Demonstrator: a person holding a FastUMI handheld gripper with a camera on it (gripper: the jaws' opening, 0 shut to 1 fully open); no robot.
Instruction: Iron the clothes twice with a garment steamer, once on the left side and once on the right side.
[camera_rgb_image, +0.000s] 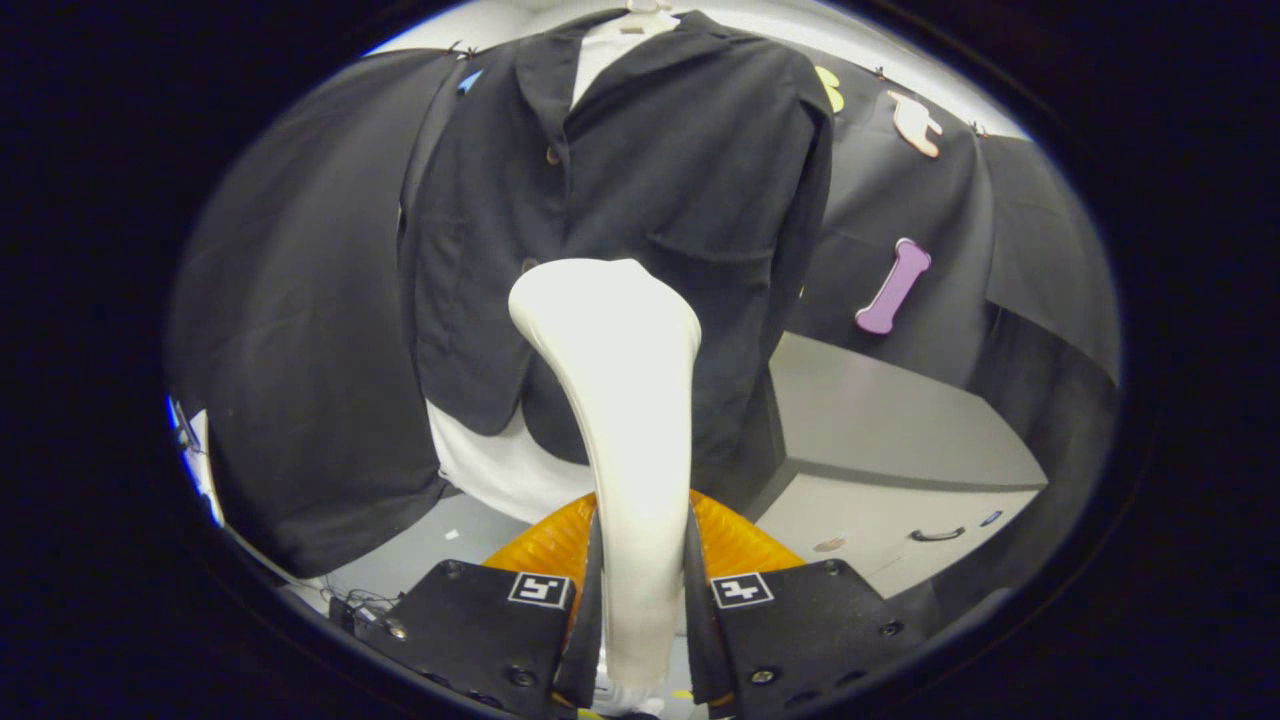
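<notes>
A dark jacket hangs on a hanger over a white garment, straight ahead of the fingers. My gripper is shut on the white garment steamer, both fingers pressing its handle. The steamer's wide head rises up between the fingers and sits in front of the jacket's lower middle, near the button line. Whether the head touches the cloth I cannot tell. Part of the jacket's lower front is hidden behind the steamer.
A grey cabinet with a drawer handle stands to the right of the jacket. Black cloth hangs on the left and behind. An orange ribbed piece shows just behind the fingers. Cables lie on the floor at lower left.
</notes>
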